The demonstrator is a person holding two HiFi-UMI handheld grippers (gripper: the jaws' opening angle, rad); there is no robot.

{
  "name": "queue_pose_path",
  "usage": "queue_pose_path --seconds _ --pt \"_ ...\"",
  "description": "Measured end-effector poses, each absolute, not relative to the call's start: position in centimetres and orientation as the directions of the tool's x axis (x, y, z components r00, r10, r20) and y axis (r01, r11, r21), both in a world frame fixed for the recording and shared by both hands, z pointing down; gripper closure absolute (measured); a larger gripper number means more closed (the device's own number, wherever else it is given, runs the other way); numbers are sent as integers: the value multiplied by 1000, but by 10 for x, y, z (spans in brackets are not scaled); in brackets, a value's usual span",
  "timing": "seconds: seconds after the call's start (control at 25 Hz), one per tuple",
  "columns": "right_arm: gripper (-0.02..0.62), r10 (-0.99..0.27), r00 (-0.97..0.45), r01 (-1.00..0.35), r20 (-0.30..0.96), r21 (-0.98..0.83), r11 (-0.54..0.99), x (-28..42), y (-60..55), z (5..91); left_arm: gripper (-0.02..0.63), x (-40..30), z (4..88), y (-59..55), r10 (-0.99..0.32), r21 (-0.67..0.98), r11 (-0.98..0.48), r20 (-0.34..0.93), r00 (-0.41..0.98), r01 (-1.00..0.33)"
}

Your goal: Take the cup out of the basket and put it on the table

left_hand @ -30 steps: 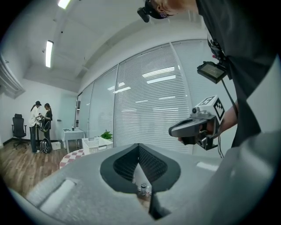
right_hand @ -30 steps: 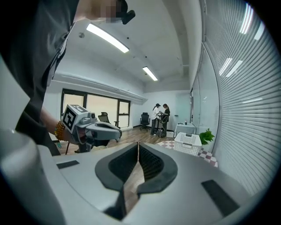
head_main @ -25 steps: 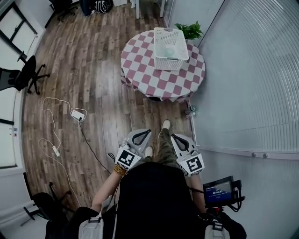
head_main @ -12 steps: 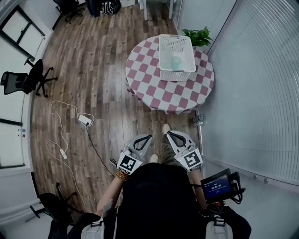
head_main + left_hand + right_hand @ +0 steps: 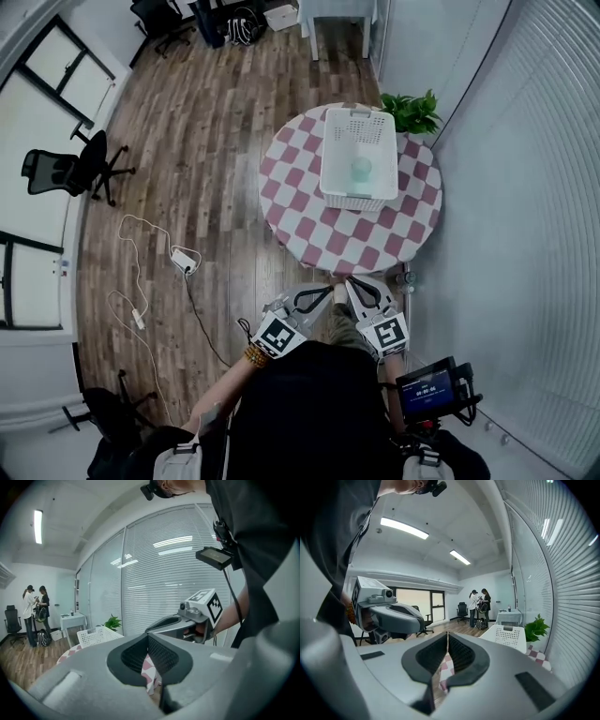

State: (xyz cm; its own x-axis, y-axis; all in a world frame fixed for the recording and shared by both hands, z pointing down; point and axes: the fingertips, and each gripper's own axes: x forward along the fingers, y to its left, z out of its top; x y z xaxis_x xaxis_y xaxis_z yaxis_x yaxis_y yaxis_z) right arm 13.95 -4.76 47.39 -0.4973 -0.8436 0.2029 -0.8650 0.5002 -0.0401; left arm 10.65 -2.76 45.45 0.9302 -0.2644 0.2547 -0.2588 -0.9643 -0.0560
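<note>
While the person stands short of the table, stage: approach, with nothing grasped yet.
Left hand-held gripper (image 5: 325, 292): clenched, the pads meeting, nothing between them in its own view.
Right hand-held gripper (image 5: 355, 281): clenched likewise and empty, held just beside the left one.
Cup (image 5: 361, 170): pale green, inside the basket, towards the end of it nearer the two tools.
Basket (image 5: 355, 115): white and perforated, standing on the table (image 5: 302, 192); open side up.
Key relation: the cup lies straight ahead of both tools and well apart from them, with the near edge of the table and the near basket wall between.
Bearing from the right tool: almost dead ahead along the line it points.
Bearing from the left tool: ahead and off to its right.
Nearer hand, as judged: the right, by a small margin.
Long axis: the basket runs lengthwise away from the person, roughly in line with the way both tools point; the cup shows as a round mouth from above, so it looks upright, though this is not certain.
Height relation: both tools point only a little below level; the basket rim shows ahead of each in its own view, and the cup itself is hidden there.
Next move, as judged: close in, open one pair of jaws, reach over the near wall from above.
Risk: catching the basket wall and shifting it.
</note>
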Motion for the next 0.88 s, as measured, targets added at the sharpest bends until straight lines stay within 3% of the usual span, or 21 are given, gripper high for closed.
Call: queue_pose_path --seconds 0.32,0.52,0.88 --pt "584 -861 -459 -887 218 -51 459 231 -114 512 601 209 474 -63 -115 -138 -988 353 929 -70" --pt "584 -841 -476 -872 256 -12 490 258 -153 532 601 220 482 -100 -177 -126 -982 347 921 -141" --pt "584 -746 -533 -765 400 150 626 274 -231 548 601 179 517 -177 -308 -54 -949 369 877 -311"
